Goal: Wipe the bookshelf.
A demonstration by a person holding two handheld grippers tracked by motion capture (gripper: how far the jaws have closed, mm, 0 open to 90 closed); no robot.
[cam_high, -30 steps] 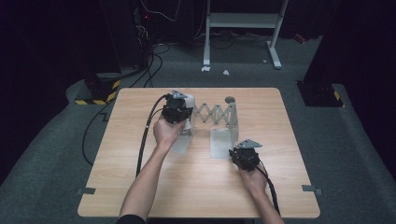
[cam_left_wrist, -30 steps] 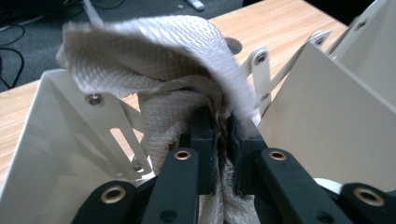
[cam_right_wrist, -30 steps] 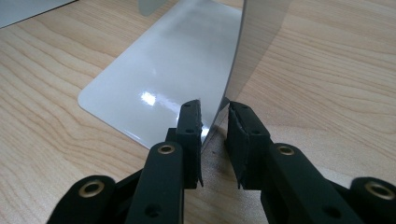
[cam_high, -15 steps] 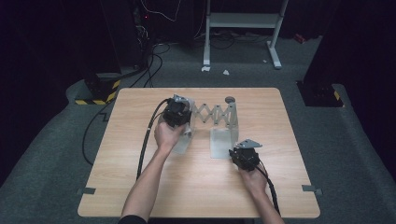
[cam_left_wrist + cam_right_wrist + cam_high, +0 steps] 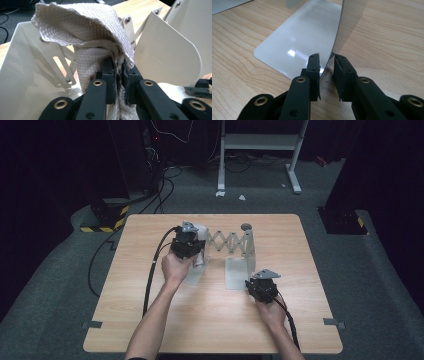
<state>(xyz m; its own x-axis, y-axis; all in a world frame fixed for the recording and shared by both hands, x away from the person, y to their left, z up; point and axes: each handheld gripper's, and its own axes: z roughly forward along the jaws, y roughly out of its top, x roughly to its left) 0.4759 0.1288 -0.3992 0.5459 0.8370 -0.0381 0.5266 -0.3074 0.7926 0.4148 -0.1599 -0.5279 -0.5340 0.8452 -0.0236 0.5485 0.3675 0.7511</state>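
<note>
High view: your left gripper (image 5: 187, 242) sits over the left end of the white expanding rack (image 5: 231, 242) at the far middle of the wooden table (image 5: 150, 320). A pale cloth (image 5: 201, 231) shows just at the gripper's far side, against the rack's left end plate (image 5: 196, 272). Your right gripper (image 5: 261, 287) is low on the table, nearer you, just at the right end plate (image 5: 236, 271) of the rack. The scissor links span between the two plates. A black cable (image 5: 152, 275) trails from the left gripper along your forearm.

Left gripper view: jaws narrow, clamped on the cloth (image 5: 100, 62). The woven fabric is bunched between the pads and runs down past them; above, it folds over in a loose hood. White rack plates stand on both sides, the left plate (image 5: 22, 75) and another plate (image 5: 167, 57) to the right, with the scissor links and their screws behind the cloth. The cloth touches the links as far as you can judge; actual contact is hidden by the fold.

Right gripper view: jaws narrow, one on each side of the upright edge of the rack's end plate (image 5: 347, 27). The left pad looks to be against the sheet; on the right a thin gap seems to remain, so whether the grip is firm cannot be told. The plate's flat foot (image 5: 304, 42) lies glossy on the table (image 5: 387, 50) to the left of the jaws.
</note>
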